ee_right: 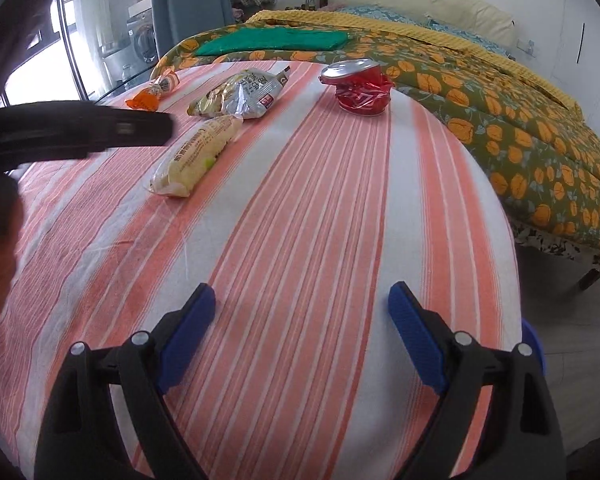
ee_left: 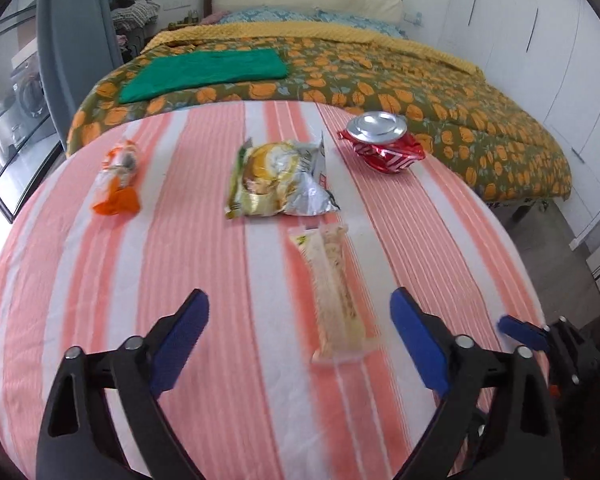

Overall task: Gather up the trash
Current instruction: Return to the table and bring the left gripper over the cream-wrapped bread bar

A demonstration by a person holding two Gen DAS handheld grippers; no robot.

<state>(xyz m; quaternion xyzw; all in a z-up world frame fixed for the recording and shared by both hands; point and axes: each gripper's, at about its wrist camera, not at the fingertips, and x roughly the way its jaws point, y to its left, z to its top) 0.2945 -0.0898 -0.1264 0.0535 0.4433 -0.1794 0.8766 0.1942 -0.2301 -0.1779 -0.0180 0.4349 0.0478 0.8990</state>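
Observation:
Four pieces of trash lie on the table's pink-and-white striped cloth (ee_left: 204, 264). At the far left is an orange wrapper (ee_left: 118, 176), in the middle a silver-gold snack bag (ee_left: 280, 180), at the far right a crushed red can (ee_left: 384, 144). A long pale wrapper (ee_left: 334, 292) lies nearer me. My left gripper (ee_left: 299, 299) hangs open over the near end of that wrapper, which sits closer to the right finger, and the pads do not touch it. My right gripper (ee_right: 302, 291) is open over bare cloth, with the can (ee_right: 360, 88) and the pale wrapper (ee_right: 196, 156) farther off.
Behind the table stands a bed with an orange-flowered quilt (ee_left: 440, 100) and a folded green cloth (ee_left: 208, 72). White wardrobe doors (ee_left: 560, 60) line the right side and a glass door (ee_left: 8, 120) the left. The table edge (ee_right: 512, 248) drops to the floor on the right.

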